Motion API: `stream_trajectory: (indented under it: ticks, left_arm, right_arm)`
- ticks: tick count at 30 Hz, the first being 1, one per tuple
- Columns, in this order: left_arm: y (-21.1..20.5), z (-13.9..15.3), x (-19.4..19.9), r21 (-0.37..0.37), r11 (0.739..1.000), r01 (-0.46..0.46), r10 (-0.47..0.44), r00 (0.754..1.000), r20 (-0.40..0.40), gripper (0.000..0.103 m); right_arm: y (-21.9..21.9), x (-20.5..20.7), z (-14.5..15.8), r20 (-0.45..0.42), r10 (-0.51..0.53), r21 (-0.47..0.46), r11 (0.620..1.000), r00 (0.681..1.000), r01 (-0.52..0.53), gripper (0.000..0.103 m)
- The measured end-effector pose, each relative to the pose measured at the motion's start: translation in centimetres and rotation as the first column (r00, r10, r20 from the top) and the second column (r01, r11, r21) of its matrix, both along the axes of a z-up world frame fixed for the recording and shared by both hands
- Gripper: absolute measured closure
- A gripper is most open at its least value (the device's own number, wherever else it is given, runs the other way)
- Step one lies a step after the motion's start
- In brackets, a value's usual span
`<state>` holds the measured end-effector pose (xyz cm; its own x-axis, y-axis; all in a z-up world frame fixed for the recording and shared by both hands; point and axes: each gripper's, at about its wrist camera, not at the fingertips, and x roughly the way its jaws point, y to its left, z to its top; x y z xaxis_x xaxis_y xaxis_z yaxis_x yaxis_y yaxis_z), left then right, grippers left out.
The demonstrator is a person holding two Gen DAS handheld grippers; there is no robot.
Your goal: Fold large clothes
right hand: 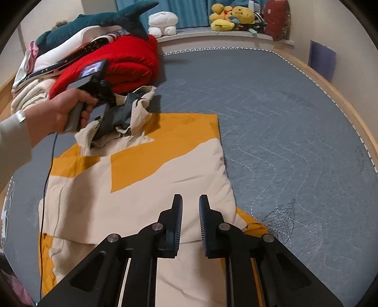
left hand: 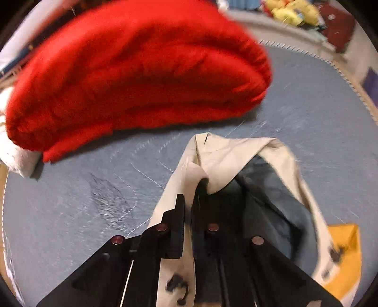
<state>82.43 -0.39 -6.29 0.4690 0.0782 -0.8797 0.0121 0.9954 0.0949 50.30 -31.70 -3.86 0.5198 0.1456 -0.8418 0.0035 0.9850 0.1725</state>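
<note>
— So, what are the two claws doing?

— The left gripper (left hand: 192, 200) has its jaws pinched tight on the collar of the jacket (right hand: 141, 177), with a fold of cream cloth squeezed between them. A hand (right hand: 59, 111) holds that tool, seen from the right wrist view. The right gripper (right hand: 190, 207) hangs above the jacket's near edge, jaws narrowed with a clear gap and nothing between them; whether the tips touch the cloth I cannot tell.

— And where is the jacket?

— It lies flat on the grey quilted bed cover (right hand: 295, 118), cream with orange blocks, its collar end bunched up and showing a dark blue-grey lining (left hand: 267, 189).

— What lies around the jacket?

— Beyond its collar, a folded red blanket (left hand: 141, 78) sits apart from it on the cover, with a pile of other bedding under a teal shark plush (right hand: 106, 23). Farther behind, well apart from the jacket, yellow plush toys (right hand: 231, 17) and a white plush (right hand: 163, 23) sit on a ledge.
</note>
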Motion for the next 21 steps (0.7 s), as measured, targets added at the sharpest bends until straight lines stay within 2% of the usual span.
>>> stream_trajectory:
  ticks: [2,5,8,10,12,14,15,17,20,21]
  left_arm:
    - [-0.2,2.5,-3.5,-0.025,0.998,0.059,-0.058,0.997,0.058,0.102]
    - [-0.1,6.2,-10.9,-0.027,0.987,0.159,-0.153,0.976,0.153,0.103]
    - [0.5,9.7,-22.1,0.044,0.965,0.257,-0.259,0.928,0.266,0.103]
    - [1.7,9.7,-28.1,0.025,0.961,0.277,-0.273,0.924,0.269,0.103]
    - [2.5,8.1,-32.1,0.030,0.960,0.279,-0.279,0.938,0.204,0.103]
    - [2.6,6.9,-32.1,0.009,0.965,0.263,-0.262,0.957,0.129,0.101]
    - [2.7,6.9,-31.0,-0.011,0.971,0.237,-0.235,0.966,0.108,0.095]
    - [2.9,7.5,-28.5,-0.052,0.981,0.186,-0.178,0.975,0.134,0.091]
    - [2.3,7.9,-23.2,-0.111,0.988,0.111,-0.095,0.985,0.141,0.072]
    - [2.4,7.5,-21.3,-0.120,0.989,0.090,-0.074,0.988,0.135,0.070]
  right_arm:
    - [-0.2,0.1,0.2,-0.002,-0.008,0.022,1.000,1.000,0.008,0.088]
    - [-0.6,-0.1,0.7,0.009,-0.021,0.056,0.998,1.000,0.020,0.088]
    - [-0.8,-0.4,1.4,0.020,-0.037,0.097,0.995,0.999,0.035,0.088]
    - [-1.2,-0.6,1.8,0.030,-0.063,0.147,0.987,0.998,0.058,0.087]
    - [-1.5,-0.9,2.1,0.026,-0.085,0.199,0.977,0.996,0.078,0.087]
    - [-1.5,-1.4,2.3,0.042,-0.091,0.232,0.969,0.995,0.079,0.087]
    - [-1.2,-1.7,2.3,0.039,-0.088,0.226,0.971,0.995,0.077,0.087]
    - [-0.7,-2.0,2.1,0.029,-0.074,0.233,0.970,0.997,0.065,0.086]
    - [-0.2,-2.4,2.0,0.029,-0.050,0.209,0.977,0.998,0.042,0.086]
    - [-0.3,-2.4,2.0,0.032,-0.043,0.195,0.980,0.999,0.036,0.086]
